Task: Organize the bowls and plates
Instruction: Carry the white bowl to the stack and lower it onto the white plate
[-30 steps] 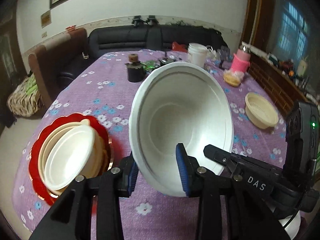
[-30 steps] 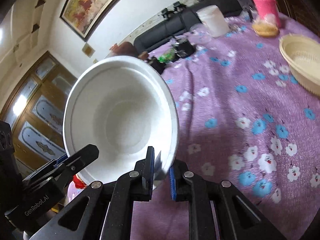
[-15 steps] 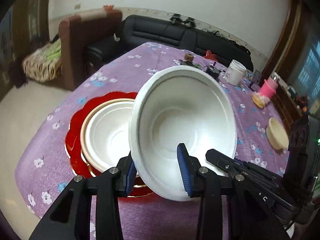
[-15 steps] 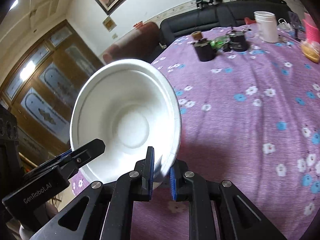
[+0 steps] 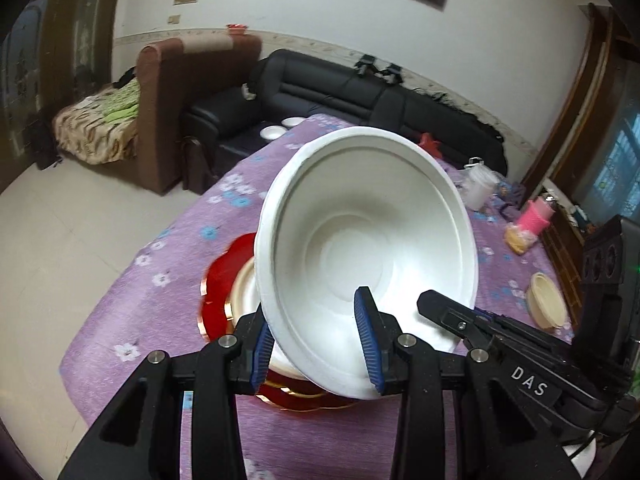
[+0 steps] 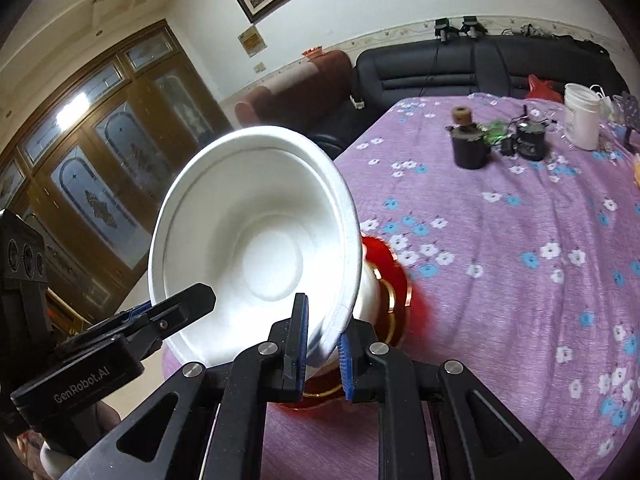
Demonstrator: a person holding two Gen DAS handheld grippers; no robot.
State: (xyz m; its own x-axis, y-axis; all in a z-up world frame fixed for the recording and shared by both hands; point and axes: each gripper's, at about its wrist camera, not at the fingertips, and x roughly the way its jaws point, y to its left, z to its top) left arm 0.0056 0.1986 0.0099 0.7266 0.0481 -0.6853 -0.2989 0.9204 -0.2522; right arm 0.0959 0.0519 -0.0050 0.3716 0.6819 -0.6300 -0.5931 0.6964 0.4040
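While we hold both grippers at one white bowl, we record the following.

White bowl (image 5: 372, 236): tilted on edge, its hollow facing both cameras, held clear of the counter and directly over the red plate.

Left gripper (image 5: 316, 344): its jaws straddle the bowl's lower rim, one blue pad (image 5: 366, 332) inside the hollow and the other outside the wall. We cannot tell from either view whether the pads press the wall or merely flank it.

Right gripper (image 6: 323, 340): its jaws are clenched on the bowl's rim, which passes between the two blue pads.

Red plate (image 5: 224, 276): lies flat on the counter beneath the bowl, scalloped, with a gold band; partly hidden by the bowl in both views.

Stacked dishes (image 5: 246, 292): a cream and white stack rests on the red plate; we cannot count the pieces.

Counter (image 6: 500, 280): covered by a purple cloth printed with white and blue flowers.

Cream basket (image 5: 546, 300): on the counter, well apart from the red plate, toward the right edge of the left wrist view.

Dark jar (image 6: 468, 148): upright on the counter, far beyond the red plate.

White tub (image 6: 582, 122): upright, farther from the red plate than the dark jar.
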